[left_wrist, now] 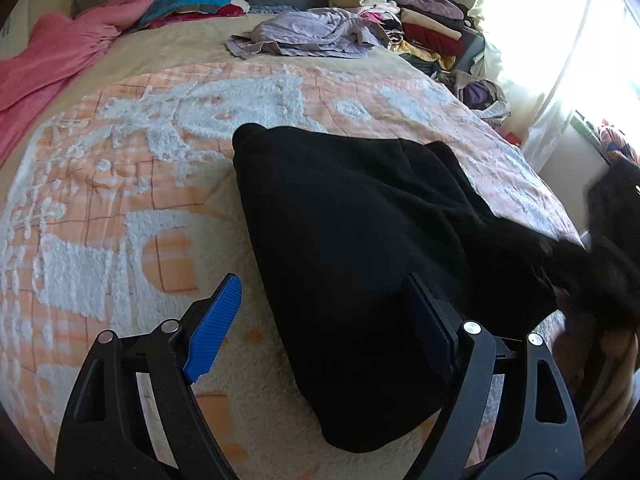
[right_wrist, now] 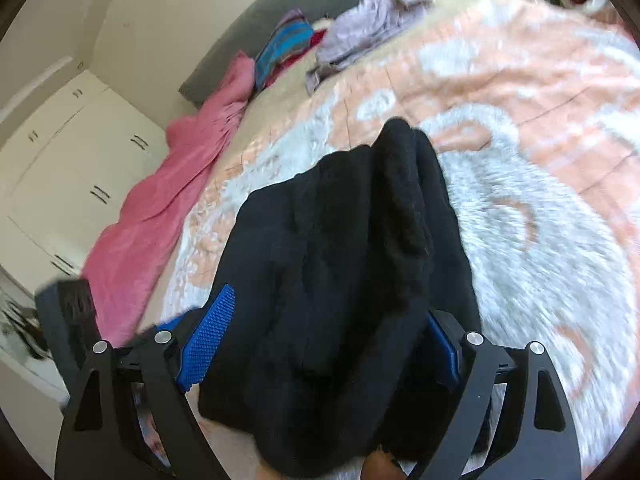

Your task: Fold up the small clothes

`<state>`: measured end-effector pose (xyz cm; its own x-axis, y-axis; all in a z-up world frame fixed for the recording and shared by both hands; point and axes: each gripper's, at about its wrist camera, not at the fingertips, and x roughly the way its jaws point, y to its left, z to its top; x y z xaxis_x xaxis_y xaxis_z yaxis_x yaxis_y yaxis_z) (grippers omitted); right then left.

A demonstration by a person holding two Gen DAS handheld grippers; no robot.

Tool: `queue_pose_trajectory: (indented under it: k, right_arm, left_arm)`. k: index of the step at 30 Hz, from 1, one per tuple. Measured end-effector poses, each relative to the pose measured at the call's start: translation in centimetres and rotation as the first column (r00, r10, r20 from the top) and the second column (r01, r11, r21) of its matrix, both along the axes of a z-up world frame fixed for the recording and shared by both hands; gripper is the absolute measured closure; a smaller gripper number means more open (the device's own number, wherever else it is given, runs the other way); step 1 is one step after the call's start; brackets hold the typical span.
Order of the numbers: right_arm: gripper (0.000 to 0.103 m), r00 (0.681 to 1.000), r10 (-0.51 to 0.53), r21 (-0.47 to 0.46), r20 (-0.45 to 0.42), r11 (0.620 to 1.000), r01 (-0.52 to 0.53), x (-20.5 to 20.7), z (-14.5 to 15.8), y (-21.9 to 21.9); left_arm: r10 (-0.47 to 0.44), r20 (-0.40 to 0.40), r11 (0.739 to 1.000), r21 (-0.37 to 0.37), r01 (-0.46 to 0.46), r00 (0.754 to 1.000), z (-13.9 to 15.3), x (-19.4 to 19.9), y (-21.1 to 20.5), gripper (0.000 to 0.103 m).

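Observation:
A black garment lies partly folded on the orange and white bedspread. My left gripper is open, hovering over the garment's near left edge, its blue pads wide apart and holding nothing. In the right wrist view the same black garment fills the space between the fingers of my right gripper. The jaws stand wide apart with blue pads on either side of the cloth, not pinching it. The view is blurred by motion.
A pink blanket lies along the bed's left side. A lilac garment and striped cloth lie at the far end. Stacks of folded clothes sit at the far right. White cupboards stand beside the bed.

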<state>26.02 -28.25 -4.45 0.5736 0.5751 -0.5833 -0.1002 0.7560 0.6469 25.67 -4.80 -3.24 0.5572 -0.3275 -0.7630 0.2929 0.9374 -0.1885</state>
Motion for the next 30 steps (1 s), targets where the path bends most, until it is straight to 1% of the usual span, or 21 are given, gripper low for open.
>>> queue_pose_trajectory:
  k: [1, 2, 3, 5, 6, 7, 8, 10, 11, 12, 13, 14, 15, 16, 17, 19, 23, 24, 27, 28, 30]
  right_arm:
    - [0.061, 1.000, 0.004, -0.044, 0.000, 0.999, -0.004, 0.5, -0.1, 0.3]
    - [0.076, 1.000, 0.019, -0.071, 0.019, 0.997, -0.017, 0.5, 0.0, 0.6]
    - [0.082, 0.999, 0.034, -0.082, 0.038, 0.996, -0.031, 0.4, 0.3, 0.9]
    - [0.085, 0.991, 0.060, -0.144, 0.117, 0.989, -0.043, -0.8, 1.8, 1.2]
    - [0.086, 0.985, 0.065, -0.164, 0.159, 0.986, -0.039, -1.3, 2.6, 1.2]
    - [0.086, 0.980, 0.067, -0.177, 0.188, 0.984, -0.033, -1.7, 3.3, 1.1]
    - [0.086, 0.977, 0.059, -0.210, 0.203, 0.978, -0.015, -2.1, 3.6, 0.9]
    - [0.085, 0.981, 0.055, -0.269, 0.187, 0.963, -0.003, -1.7, 3.0, 0.9]
    - [0.085, 0.984, 0.056, -0.278, 0.167, 0.961, -0.008, -1.6, 2.4, 0.8]
    - [0.082, 0.990, 0.058, -0.283, 0.131, 0.959, -0.019, -1.4, 1.5, 0.7]
    - [0.077, 0.993, 0.039, -0.292, 0.110, 0.956, -0.005, -1.3, 0.7, 0.5]
    - [0.073, 0.994, 0.024, -0.288, 0.107, 0.958, 0.008, -1.7, 0.2, 0.2]
    - [0.071, 0.995, 0.008, -0.262, 0.101, 0.965, 0.019, -1.9, -0.3, -0.3]
    - [0.071, 0.995, -0.001, -0.248, 0.098, 0.968, 0.026, -2.0, -0.5, -0.3]
    - [0.070, 0.995, -0.018, -0.235, 0.100, 0.971, 0.041, -2.4, -0.6, -0.5]
    - [0.062, 0.993, -0.039, -0.245, 0.107, 0.967, 0.065, -3.2, -0.5, -0.5]
    - [0.058, 0.988, -0.080, -0.282, 0.131, 0.953, 0.114, -4.9, 0.1, -0.6]
    - [0.055, 0.987, -0.088, -0.296, 0.136, 0.947, 0.125, -5.2, 0.3, -0.5]
    - [0.053, 0.983, -0.098, -0.332, 0.156, 0.932, 0.146, -6.0, 0.6, -0.3]
    - [0.050, 0.982, -0.103, -0.341, 0.158, 0.928, 0.152, -6.1, 0.7, -0.2]
    - [0.048, 0.979, -0.116, -0.356, 0.168, 0.919, 0.170, -6.6, 1.0, -0.1]
  left_arm:
    - [0.008, -0.005, 1.000, -0.010, -0.008, 1.000, -0.1, 0.0, 0.1, 0.029]
    - [0.011, -0.006, 1.000, -0.017, -0.011, 1.000, -0.2, -0.2, 0.2, 0.029]
    - [0.012, -0.005, 1.000, -0.020, -0.012, 1.000, -0.2, -0.2, 0.2, 0.029]
    - [0.004, 0.000, 1.000, -0.019, -0.004, 1.000, 0.1, -0.5, -0.1, 0.029]
    - [-0.001, 0.007, 1.000, -0.016, 0.001, 1.000, 0.2, -0.6, -0.2, 0.029]
    - [-0.016, 0.013, 0.999, -0.027, 0.017, 1.000, 0.5, -0.9, -0.5, 0.029]
    - [-0.028, 0.015, 0.999, -0.040, 0.028, 1.000, 0.6, -1.2, -0.6, 0.029]
    - [-0.055, 0.013, 0.997, -0.054, 0.055, 0.998, 0.5, -1.7, -1.2, 0.029]
    - [-0.064, 0.011, 0.997, -0.047, 0.064, 0.998, 0.4, -1.9, -1.6, 0.029]
    - [-0.068, 0.007, 0.997, -0.037, 0.068, 0.998, 0.1, -1.9, -2.0, 0.028]
    - [-0.071, 0.008, 0.997, -0.020, 0.071, 0.997, -0.2, -2.1, -2.4, 0.026]
    - [-0.071, 0.010, 0.997, -0.008, 0.071, 0.997, -0.4, -2.2, -2.6, 0.026]
    - [-0.073, 0.007, 0.997, -0.007, 0.073, 0.997, -0.6, -2.3, -2.7, 0.025]
    - [-0.071, 0.006, 0.997, -0.008, 0.071, 0.997, -0.7, -2.3, -2.8, 0.025]
    - [-0.071, 0.004, 0.997, -0.008, 0.071, 0.997, -0.8, -2.4, -2.8, 0.025]
    - [-0.072, 0.004, 0.997, -0.008, 0.072, 0.997, -0.8, -2.5, -2.7, 0.025]
    - [-0.072, -0.006, 0.997, -0.022, 0.072, 0.997, -0.9, -2.5, -2.4, 0.025]
    - [-0.072, -0.007, 0.997, -0.025, 0.072, 0.997, -0.9, -2.5, -2.4, 0.025]
    - [-0.073, -0.009, 0.997, -0.031, 0.073, 0.997, -0.9, -2.9, -2.2, 0.025]
    - [-0.073, -0.010, 0.997, -0.034, 0.072, 0.997, -0.9, -3.0, -2.1, 0.025]
    - [-0.071, -0.008, 0.997, -0.037, 0.070, 0.997, -0.9, -3.3, -2.0, 0.025]
